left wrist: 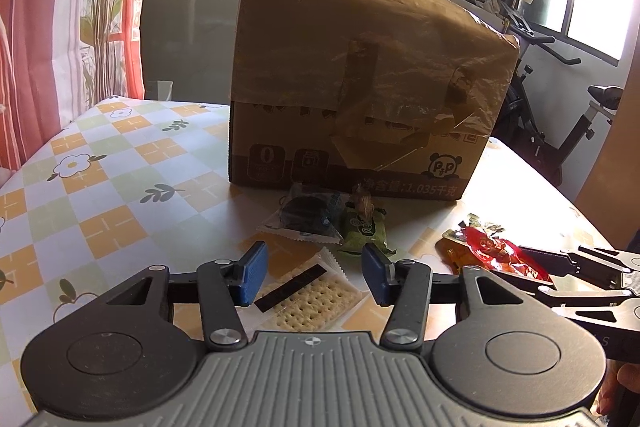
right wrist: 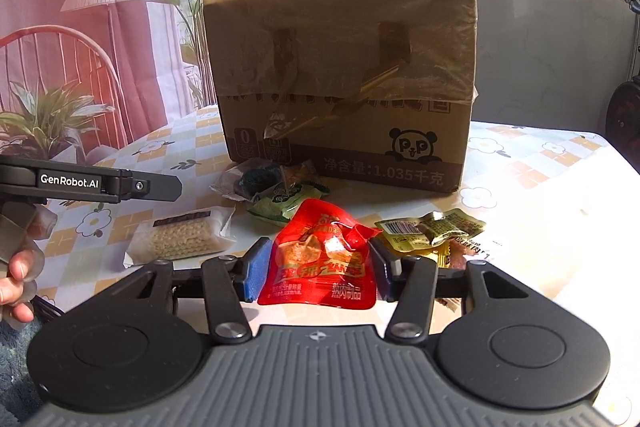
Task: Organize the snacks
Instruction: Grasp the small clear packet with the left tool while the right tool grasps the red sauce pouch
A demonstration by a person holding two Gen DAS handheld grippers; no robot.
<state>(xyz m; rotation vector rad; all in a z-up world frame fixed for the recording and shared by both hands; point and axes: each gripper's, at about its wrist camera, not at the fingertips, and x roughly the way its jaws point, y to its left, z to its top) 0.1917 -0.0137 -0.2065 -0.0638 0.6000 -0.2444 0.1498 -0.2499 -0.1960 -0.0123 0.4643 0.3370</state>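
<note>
On carton [right wrist: 344, 67]: panda logo, "1.035千克". Left tongs [left wrist: 314, 273] agape over cracker packet [left wrist: 308, 297]; right tongs [right wrist: 318, 269] agape around red pouch [right wrist: 320, 263].

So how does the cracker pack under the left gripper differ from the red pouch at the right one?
The cracker pack is clear, showing pale crackers under a black strip; the red pouch is opaque and printed. The cracker pack lies flat, while the red pouch is crumpled at its top. Both lie on the table before the cardboard box, each between the spread, open fingers of a gripper: left gripper, right gripper.
</note>
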